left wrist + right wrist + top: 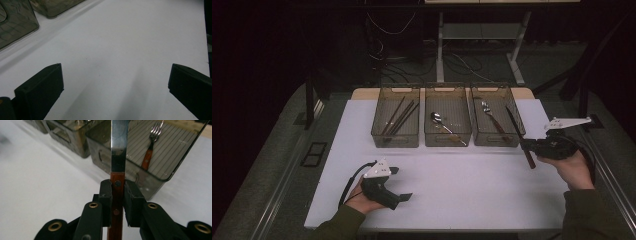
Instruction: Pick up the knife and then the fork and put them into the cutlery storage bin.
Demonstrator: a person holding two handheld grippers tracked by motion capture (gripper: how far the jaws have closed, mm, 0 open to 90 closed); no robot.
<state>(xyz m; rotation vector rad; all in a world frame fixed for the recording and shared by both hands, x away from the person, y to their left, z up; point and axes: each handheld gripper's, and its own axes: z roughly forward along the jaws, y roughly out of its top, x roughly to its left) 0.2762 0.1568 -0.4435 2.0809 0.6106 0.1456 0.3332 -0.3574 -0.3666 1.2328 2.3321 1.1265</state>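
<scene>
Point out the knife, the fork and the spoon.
knife [117,150], right gripper view, on the blade.
fork [147,156], right gripper view, on the wooden handle.
spoon [435,117], high view, on the bowl.

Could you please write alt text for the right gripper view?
The right gripper is clamped on the wooden handle of a knife, whose steel blade points up and away over a white table. Behind it, a smoky clear bin holds a fork with a wooden handle.

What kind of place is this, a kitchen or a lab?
Probably a lab or recording workspace, not a kitchen: a white table in a dark room, cables on the floor, and three clear bins sorting cutlery.
</scene>
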